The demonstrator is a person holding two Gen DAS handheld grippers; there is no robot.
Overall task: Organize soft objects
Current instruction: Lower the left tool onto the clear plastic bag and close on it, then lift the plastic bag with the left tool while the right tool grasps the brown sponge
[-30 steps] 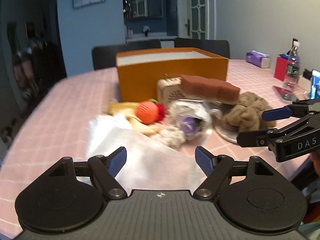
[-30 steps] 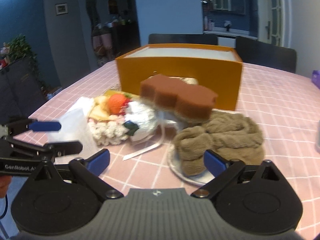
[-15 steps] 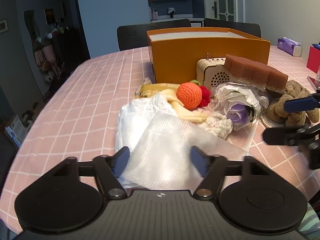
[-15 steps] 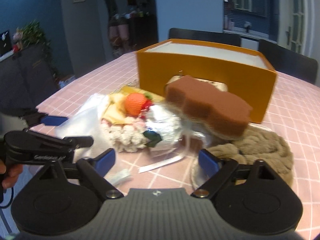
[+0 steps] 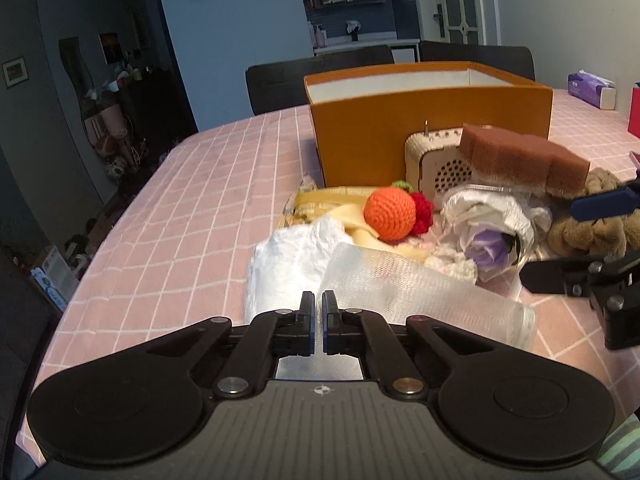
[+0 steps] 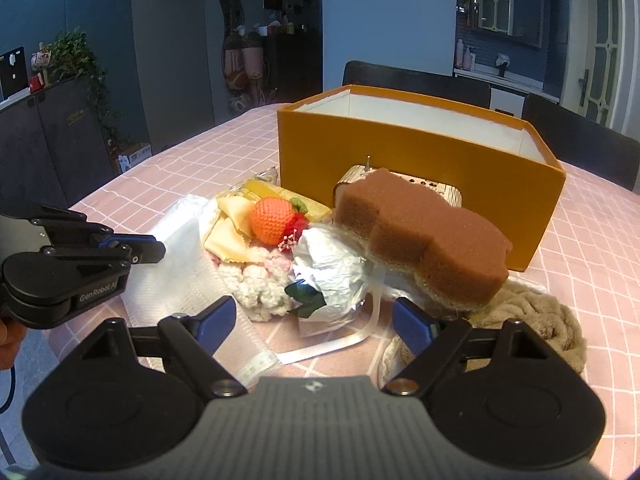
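Observation:
My left gripper [image 5: 318,312] is shut on the near edge of a white mesh cloth [image 5: 400,288] that lies at the front of a pile on the pink checked table [image 5: 180,216]. In the right wrist view the left gripper [image 6: 154,249] sits over that cloth [image 6: 168,280]. My right gripper [image 6: 314,312] is open and holds nothing, its fingers either side of a white wrapped flower [image 6: 332,268]. Behind lie an orange crochet ball [image 6: 272,220], a brown sponge [image 6: 424,244] and a beige knotted rope [image 6: 540,320]. An open orange box [image 6: 420,168] stands at the back.
A wooden perforated box [image 5: 436,164] props up the sponge. Yellow packets [image 5: 320,208], a white plastic bag [image 5: 288,256] and a cream crochet piece [image 6: 260,280] fill the pile. A tissue pack [image 5: 592,88] lies far right. Dark chairs [image 5: 320,80] stand behind the table.
The left gripper's jaws have gone from wide open to shut over the white mesh cloth's edge. Both views have swung slightly across the pile. The right gripper's jaws narrowed a little.

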